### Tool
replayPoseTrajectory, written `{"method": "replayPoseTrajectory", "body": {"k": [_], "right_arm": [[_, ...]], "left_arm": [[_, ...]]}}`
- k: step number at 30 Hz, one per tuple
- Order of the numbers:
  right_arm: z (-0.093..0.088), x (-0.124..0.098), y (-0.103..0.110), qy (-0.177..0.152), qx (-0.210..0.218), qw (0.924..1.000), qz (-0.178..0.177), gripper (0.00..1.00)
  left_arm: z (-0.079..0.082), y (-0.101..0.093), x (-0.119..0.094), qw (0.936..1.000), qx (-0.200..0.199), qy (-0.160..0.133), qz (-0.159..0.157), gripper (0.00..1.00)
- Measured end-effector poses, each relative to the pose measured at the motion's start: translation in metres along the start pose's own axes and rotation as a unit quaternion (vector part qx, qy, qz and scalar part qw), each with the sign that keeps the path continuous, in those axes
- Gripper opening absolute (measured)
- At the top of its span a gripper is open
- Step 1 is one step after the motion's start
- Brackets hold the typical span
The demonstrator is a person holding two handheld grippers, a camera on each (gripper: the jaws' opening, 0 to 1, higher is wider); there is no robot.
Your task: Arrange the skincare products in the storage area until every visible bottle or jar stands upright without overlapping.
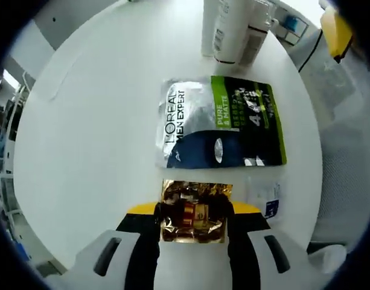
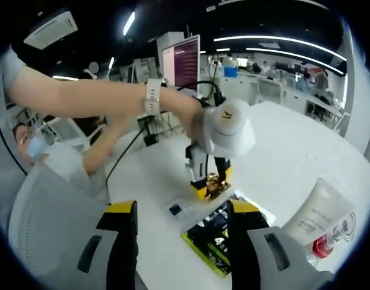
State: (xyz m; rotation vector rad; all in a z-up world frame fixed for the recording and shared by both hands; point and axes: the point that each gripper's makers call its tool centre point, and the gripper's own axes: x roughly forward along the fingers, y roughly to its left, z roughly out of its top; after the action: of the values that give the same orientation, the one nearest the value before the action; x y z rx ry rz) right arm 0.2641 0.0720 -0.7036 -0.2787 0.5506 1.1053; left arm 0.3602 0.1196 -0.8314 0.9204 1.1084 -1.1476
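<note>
My left gripper (image 1: 195,219) is shut on a gold foil sachet (image 1: 195,202) just above the white round table (image 1: 94,139). Beyond it a flat L'Oreal Men Expert pouch (image 1: 221,121) lies label up. White bottles (image 1: 233,30) stand at the far edge. In the right gripper view a hand holds the left gripper (image 2: 212,190) with the gold sachet (image 2: 215,181) low over the table. My right gripper (image 2: 181,211) is open and empty, well back from them. The pouch (image 2: 216,238) lies between its jaws. A white tube (image 2: 317,211) and a red-marked bottle (image 2: 332,238) stand at the right.
A small clear sachet with a blue mark (image 1: 266,198) lies right of the gold one, and shows as a small sachet (image 2: 175,209) in the right gripper view. A grey chair (image 2: 46,223) stands at the table's near side. A person's arm (image 2: 100,99) reaches across. Office desks and monitors fill the background.
</note>
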Motion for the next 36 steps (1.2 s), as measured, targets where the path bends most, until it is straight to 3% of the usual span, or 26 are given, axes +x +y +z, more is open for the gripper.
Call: {"method": "replayPoseTrajectory", "body": {"k": [3,11,36], "right_arm": [[0.0,-0.001,-0.001,0.001,-0.003,1.0,-0.003,0.6],[0.001,-0.003,-0.003,-0.001,-0.004,1.0,-0.007,0.6],[-0.001,-0.004,-0.002,0.007,-0.016,0.9997,-0.015,0.6]], "left_arm": [[0.003,0.007,0.002,1.0,-0.003,0.006,-0.006,0.46],[0.004,-0.003,0.001,0.9999,-0.006,0.008,0.002,0.46],[0.001,-0.001,0.002,0.9997,-0.024,0.002,0.007,0.47]]}}
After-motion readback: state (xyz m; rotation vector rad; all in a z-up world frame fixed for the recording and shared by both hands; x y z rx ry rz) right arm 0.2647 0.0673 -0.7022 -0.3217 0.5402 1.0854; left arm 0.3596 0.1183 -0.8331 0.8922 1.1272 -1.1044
